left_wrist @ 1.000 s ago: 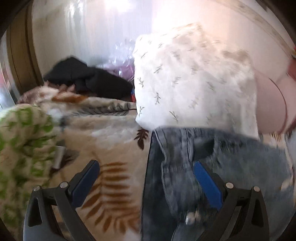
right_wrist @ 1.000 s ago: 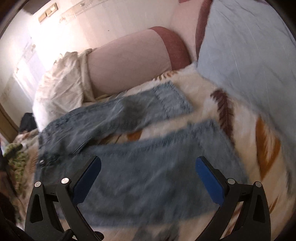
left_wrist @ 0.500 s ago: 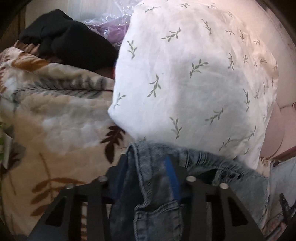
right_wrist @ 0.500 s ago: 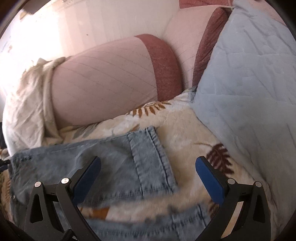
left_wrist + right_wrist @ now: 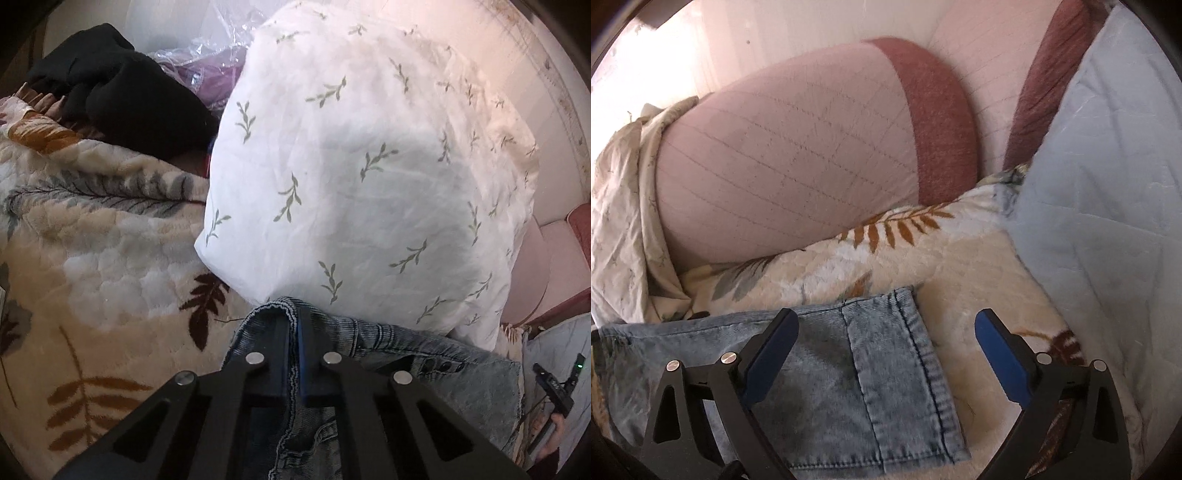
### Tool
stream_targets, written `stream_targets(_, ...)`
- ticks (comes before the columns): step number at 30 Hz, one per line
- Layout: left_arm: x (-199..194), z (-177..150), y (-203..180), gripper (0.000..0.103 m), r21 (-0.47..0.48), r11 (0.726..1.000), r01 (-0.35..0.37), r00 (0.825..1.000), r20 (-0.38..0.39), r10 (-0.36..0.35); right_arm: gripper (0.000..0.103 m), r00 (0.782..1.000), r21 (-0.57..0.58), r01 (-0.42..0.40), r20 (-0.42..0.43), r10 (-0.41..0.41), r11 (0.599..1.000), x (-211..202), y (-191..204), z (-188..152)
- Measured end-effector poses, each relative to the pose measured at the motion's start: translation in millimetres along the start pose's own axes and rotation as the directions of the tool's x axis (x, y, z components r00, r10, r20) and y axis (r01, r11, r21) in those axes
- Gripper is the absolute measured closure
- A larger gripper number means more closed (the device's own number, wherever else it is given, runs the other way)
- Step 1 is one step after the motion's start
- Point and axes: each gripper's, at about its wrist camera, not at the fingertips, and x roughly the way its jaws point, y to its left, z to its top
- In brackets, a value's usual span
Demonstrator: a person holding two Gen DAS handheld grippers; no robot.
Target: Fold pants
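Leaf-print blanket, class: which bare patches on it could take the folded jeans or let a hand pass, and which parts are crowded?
Free: the blanket between the jeans' hem, the pink bolster and the blue quilt; also the stretch left of the white pillow. Crowded: near the black clothes and plastic bag, and at the waistband against the pillow.

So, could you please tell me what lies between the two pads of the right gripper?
In the right wrist view, the hemmed end of a jeans leg and a strip of bare leaf-print blanket; the right gripper's jaws are closing, not yet touching the denim.
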Motion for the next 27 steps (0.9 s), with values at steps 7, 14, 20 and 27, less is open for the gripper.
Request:
stream_targets(7, -4.7, 1.0, -2.7, 0.099, 0.007, 1.0, 0.001, 1.0, 0.027, -0.001, 0.018, 0.996, 0.048, 0.027, -0.086, -0.022, 0.998, 45.9, -11.1, 7.1)
stream_targets(14, -18.9, 3.7, -10.5, 0.099, -0.024, 1.0, 0.016, 0.999, 0.049, -0.015, 0.073, 0.993, 0.073, -0.021, -0.115, 0.029, 0.997, 63.5, -10.0, 2.2)
stream_targets(20, -70.2, -0.3, -11.3, 0.099, -0.049, 0.995, 0.082, 0.993, 0.089, -0.078, 0.089, 0.996, 0.071, -0.088, 0.022, 0.087, 0.994, 0.5, -8.4, 10.0)
stream_targets(27, -144.0, -23.3, -3.8, 0.099, -0.057, 0.986, 0.159, 0.978, 0.144, -0.15, 0.089, 0.975, 0.089, -0.163, 0.17, 0.146, 0.983, -81.8, -26.3, 9.0)
